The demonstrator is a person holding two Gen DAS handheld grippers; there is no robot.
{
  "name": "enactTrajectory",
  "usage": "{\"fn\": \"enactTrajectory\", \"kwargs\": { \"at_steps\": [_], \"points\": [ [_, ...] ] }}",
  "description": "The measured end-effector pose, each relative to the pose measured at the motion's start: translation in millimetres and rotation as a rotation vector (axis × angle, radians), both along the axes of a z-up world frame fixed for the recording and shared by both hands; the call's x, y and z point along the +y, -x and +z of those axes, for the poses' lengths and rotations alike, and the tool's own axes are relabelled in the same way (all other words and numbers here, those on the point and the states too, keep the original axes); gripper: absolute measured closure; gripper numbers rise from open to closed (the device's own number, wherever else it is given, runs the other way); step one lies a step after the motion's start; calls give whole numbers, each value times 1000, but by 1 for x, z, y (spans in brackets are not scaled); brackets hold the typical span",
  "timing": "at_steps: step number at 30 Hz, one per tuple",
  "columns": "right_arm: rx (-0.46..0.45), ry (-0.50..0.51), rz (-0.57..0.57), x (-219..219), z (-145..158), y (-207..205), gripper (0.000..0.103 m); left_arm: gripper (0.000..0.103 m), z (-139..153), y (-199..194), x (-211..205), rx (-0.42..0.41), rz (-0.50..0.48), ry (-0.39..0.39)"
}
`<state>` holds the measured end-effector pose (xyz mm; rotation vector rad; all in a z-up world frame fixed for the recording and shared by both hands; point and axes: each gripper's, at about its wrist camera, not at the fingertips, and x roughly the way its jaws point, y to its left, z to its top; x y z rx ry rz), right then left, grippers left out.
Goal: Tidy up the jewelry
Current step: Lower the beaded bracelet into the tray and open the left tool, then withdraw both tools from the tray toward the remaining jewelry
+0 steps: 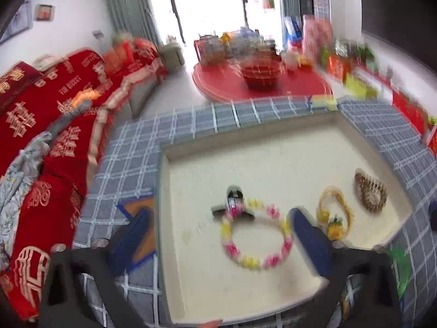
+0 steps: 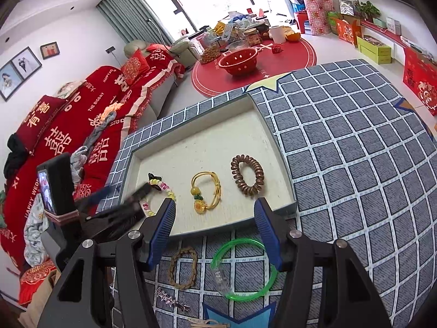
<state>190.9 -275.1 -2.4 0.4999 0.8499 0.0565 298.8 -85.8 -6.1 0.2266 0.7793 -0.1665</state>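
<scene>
**Right gripper spread above the green bangle; tray holds four pieces**

Right gripper (image 2: pixel 214 231) hangs released, blue pads wide apart, nothing between them. Lower centre of the right wrist view: green bangle (image 2: pixel 244 269) lies flat on the checked cloth (image 2: pixel 355 150), just outside the tray's near rim, roughly under the right pad. Braided brown bracelet (image 2: pixel 183 268) sits just beside it to the left; a star hair clip (image 2: pixel 170 300) lies lower still.

Tray (image 2: pixel 207 125), mid-frame, holds a brown coil hair tie (image 2: pixel 247 175), a yellow cord bracelet with a sunflower charm (image 2: pixel 207 192), and at its left a pink-and-yellow bead bracelet (image 1: pixel 256 233) overlapping a black claw clip (image 1: pixel 232 203).

Left gripper (image 1: pixel 218 235) is also unclenched and empty, over the bead bracelet in the left wrist view; that view is motion-blurred.

Judgement: next pick is likely the bangle or the braided bracelet. For the bangle, pinch one side of the ring across its thin wall rather than spanning it; the plastic looks slick. Lift clear of the rim, then set down in the bare far half of the tray, apart from the other pieces.
</scene>
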Motion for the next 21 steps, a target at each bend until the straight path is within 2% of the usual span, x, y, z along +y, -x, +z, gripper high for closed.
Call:
{"fn": "enactTrajectory", "kwargs": {
  "at_steps": [1, 3, 11, 12, 14, 17, 21],
  "points": [
    [0, -1, -2, -1, 0, 1, 36, 0, 2, 1, 0, -15, -7, -9],
    [1, -2, -6, -3, -1, 4, 26, 0, 2, 2, 2, -23, -12, -15],
    [-12, 4, -2, -3, 2, 25, 21, 0, 5, 39, 29, -30, -1, 9],
    [-15, 14, -3, -2, 3, 29, 10, 0, 5, 47, 32, -21, -16, 20],
    [-25, 25, -2, -1, 4, 36, 0, 0, 3, 62, 35, 4, -50, 36],
    [-48, 45, -5, 1, 7, 50, 0, 0, -3, 85, 41, 24, -69, 52],
    [18, 72, 37, 6, 2, 61, 0, 0, -14, 110, 46, 65, -72, 77]
  ]
}}
